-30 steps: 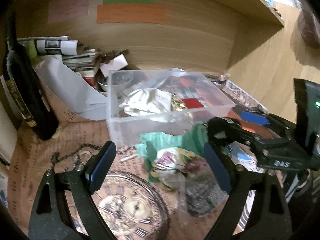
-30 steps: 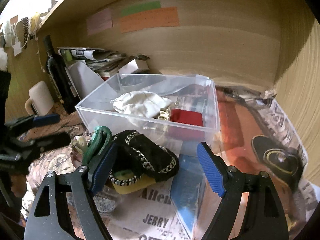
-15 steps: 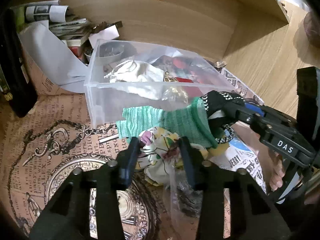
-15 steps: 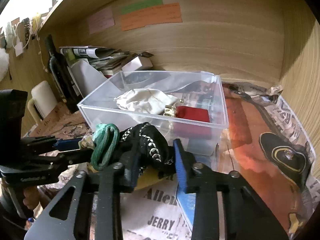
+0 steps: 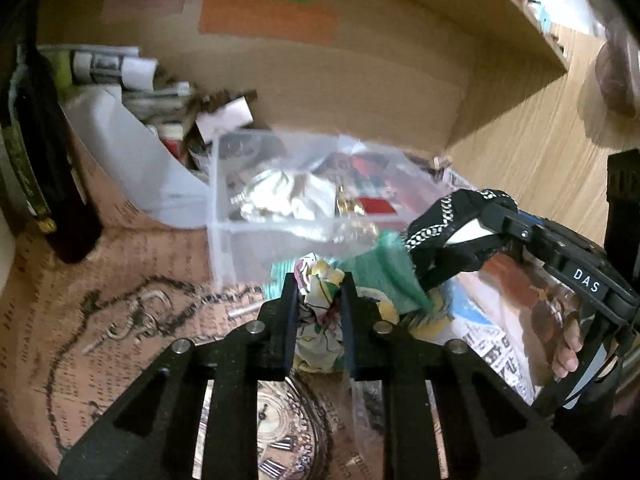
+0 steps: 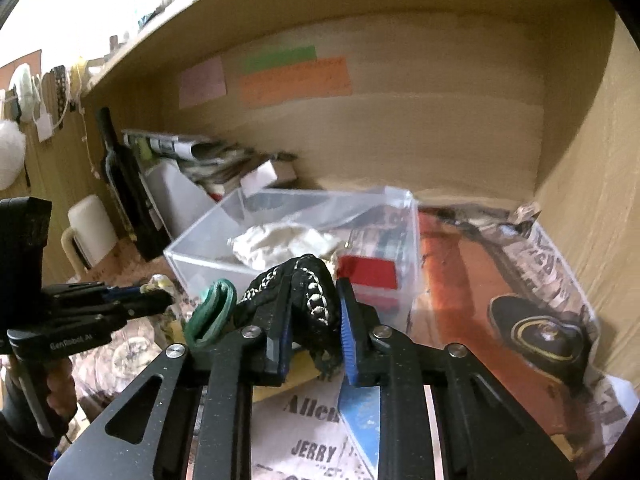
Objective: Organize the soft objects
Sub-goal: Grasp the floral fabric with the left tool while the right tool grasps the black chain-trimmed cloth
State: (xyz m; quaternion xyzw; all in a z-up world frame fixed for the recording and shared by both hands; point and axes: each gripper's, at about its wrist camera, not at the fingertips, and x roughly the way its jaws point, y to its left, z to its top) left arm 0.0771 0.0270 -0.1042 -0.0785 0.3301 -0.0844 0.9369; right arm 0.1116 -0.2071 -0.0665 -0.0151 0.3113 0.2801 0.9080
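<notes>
Left view showing floral cloth [image 5: 320, 312] pinched in left gripper [image 5: 319, 284], crumpled, running from jaws toward camera, hanging over clock print [image 5: 280, 440]. Right view missing floral cloth, showing left gripper [image 6: 154, 300] from side only.

Right gripper [image 6: 312, 300] clamping black pouch [image 6: 308, 292], silver braid trim, bunched; long axis hard telling. Left view showing pouch [image 5: 444, 232] lifting beside green sock [image 5: 388, 272]. Green sock [image 6: 210, 312] looping just left of pouch.

Both cloths sitting just before clear bin [image 6: 200, 256], bin holding white cloth [image 6: 280, 244].
</notes>
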